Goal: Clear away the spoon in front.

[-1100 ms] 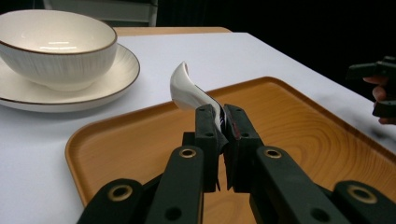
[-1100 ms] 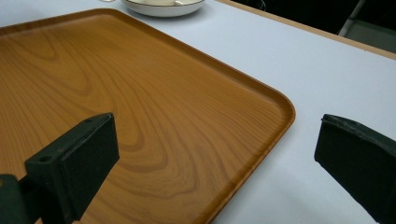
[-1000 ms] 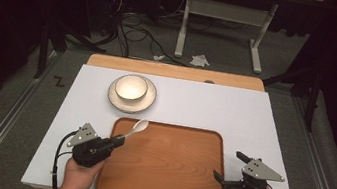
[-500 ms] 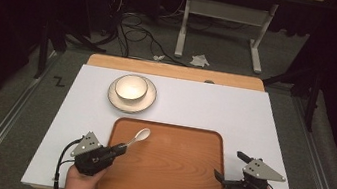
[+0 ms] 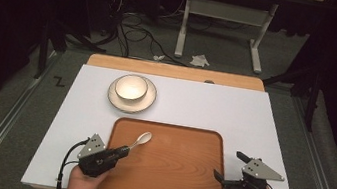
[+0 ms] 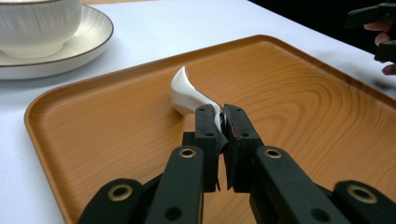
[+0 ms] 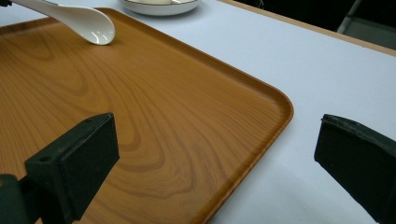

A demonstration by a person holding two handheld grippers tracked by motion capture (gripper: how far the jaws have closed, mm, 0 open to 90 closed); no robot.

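Firmly, left gripper (image 6: 223,122) pinches glossy white spoon (image 6: 187,91) over wood-grain tray (image 6: 299,107).

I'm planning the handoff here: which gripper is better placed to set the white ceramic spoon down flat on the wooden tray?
Left. The left gripper is shut on the white ceramic spoon by its handle, with the bowl end over the wooden tray. The right gripper is open at the tray's far edge, away from the spoon.

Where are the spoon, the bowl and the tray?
spoon (image 5: 142,139), high view, on its white scoop end.
bowl (image 5: 131,87), high view, on its inside, as it sits on the saucer.
tray (image 7: 154,116), right gripper view, on bare wood near its middle.
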